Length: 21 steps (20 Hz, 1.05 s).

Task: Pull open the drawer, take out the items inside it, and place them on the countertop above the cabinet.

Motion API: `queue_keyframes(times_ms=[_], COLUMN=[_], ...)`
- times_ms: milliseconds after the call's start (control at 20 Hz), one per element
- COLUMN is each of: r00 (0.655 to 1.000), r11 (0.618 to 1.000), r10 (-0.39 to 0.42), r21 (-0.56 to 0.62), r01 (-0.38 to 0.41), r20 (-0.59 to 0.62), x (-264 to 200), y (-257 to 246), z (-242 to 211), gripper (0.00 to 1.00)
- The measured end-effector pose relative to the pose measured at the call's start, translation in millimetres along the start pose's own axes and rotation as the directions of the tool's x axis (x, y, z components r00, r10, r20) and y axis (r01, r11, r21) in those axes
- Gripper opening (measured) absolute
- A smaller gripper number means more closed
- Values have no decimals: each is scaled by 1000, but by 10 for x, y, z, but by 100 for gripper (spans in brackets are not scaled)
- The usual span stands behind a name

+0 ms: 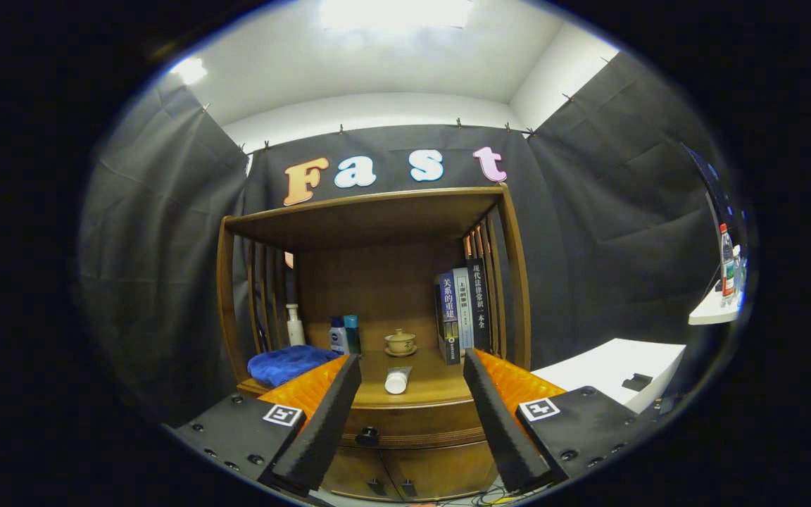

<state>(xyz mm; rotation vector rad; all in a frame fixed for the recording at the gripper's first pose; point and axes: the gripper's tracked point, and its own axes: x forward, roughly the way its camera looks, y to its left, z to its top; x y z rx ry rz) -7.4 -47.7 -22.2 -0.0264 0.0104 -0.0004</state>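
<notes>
A wooden cabinet with a slatted upper shelf stands ahead against the black cloth. Its drawer sits pushed in under the countertop, with a small dark knob on its front. A white tube lies on the countertop, just beyond my fingertips. My gripper is open, its fingers spread wide either side of the tube and the knob, a short way in front of the cabinet, holding nothing.
On the countertop are a blue cloth, a white pump bottle, two small bottles, a lidded tea cup on a saucer and upright books. Two lower doors sit below the drawer. A white table stands right.
</notes>
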Motion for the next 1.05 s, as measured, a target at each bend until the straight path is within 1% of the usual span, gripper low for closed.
queue_keyframes(times_ms=[1050], r00=[1000], r11=[1000], r10=[14], r21=[1], r01=[-14], r20=[-18], x=[41], y=[64], z=[-79], gripper=[96])
